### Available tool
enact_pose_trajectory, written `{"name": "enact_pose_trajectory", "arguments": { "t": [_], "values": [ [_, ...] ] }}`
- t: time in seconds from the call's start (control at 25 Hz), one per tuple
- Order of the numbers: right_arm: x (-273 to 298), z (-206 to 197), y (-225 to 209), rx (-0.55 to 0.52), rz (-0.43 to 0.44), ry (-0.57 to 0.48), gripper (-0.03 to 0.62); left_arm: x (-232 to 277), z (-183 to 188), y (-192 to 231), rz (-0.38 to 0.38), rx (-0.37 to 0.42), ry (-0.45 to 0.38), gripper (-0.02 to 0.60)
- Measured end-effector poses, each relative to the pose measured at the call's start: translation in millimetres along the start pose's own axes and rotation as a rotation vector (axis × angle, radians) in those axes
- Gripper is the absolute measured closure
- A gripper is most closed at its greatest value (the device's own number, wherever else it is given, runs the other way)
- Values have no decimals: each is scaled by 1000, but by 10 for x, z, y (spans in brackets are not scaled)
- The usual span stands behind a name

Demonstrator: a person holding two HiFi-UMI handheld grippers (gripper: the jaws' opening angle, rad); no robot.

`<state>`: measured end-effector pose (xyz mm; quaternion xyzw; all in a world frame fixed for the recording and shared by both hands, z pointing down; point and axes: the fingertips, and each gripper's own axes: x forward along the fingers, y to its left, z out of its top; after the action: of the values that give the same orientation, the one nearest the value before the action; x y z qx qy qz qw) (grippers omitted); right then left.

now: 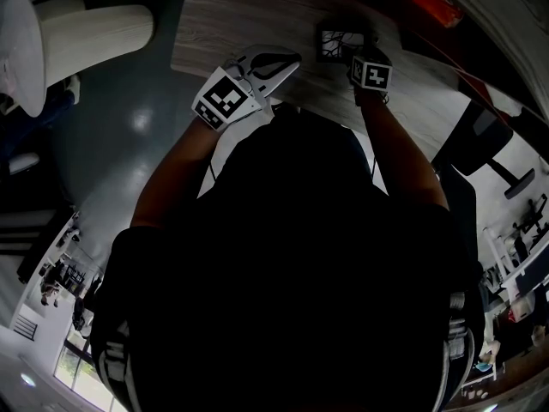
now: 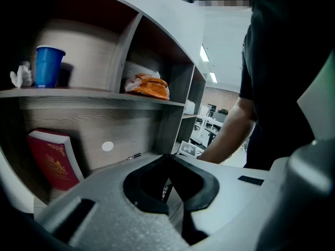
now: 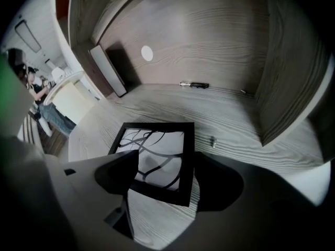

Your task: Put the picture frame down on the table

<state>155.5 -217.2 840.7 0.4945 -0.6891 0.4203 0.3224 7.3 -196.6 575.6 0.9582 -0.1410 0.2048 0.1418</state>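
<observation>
1. At the far left of the left gripper view, a blue cup [image 2: 48, 66] stands on the upper shelf [image 2: 104, 94]. A red book [image 2: 52, 166] leans in the compartment below it. An orange bundle [image 2: 149, 85] lies in the next compartment to the right.
2. Your left gripper [image 2: 170, 178] is clenched, with its jaws together and nothing between them. In the head view it sits left of centre, at the near edge of the table [image 1: 214, 24].
3. The picture frame [image 3: 157, 158] lies flat on the wooden table. It is at the centre of the right gripper view and in the upper middle of the head view.
4. Your right gripper [image 3: 167, 163] is released. Its jaws stand wide apart with the frame between them, and the right jaw is just beside the frame's right edge.
5. Up and to the right of the frame, a small dark pen [image 3: 194, 84] lies near the back wall.
</observation>
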Motion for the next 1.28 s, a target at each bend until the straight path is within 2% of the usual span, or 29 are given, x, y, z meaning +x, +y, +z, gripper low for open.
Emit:
{"name": "enact_pose_trajectory", "arguments": {
  "t": [0.44,0.96,1.16,1.28],
  "values": [
    [-10,-17,-27,-21,-38,-4,272,-51,-50,10,6,-22,-6,565],
    [-9,7,-34,41,-8,-17,272,-112,-135,-38,3,-30,5,565],
    [-53,12,-137,56,-23,-41,338,-105,-125,-71,-4,-24,8,565],
    [-48,16,-139,55,-26,-32,349,-172,-117,-54,2,-24,6,565]
  ]
}}
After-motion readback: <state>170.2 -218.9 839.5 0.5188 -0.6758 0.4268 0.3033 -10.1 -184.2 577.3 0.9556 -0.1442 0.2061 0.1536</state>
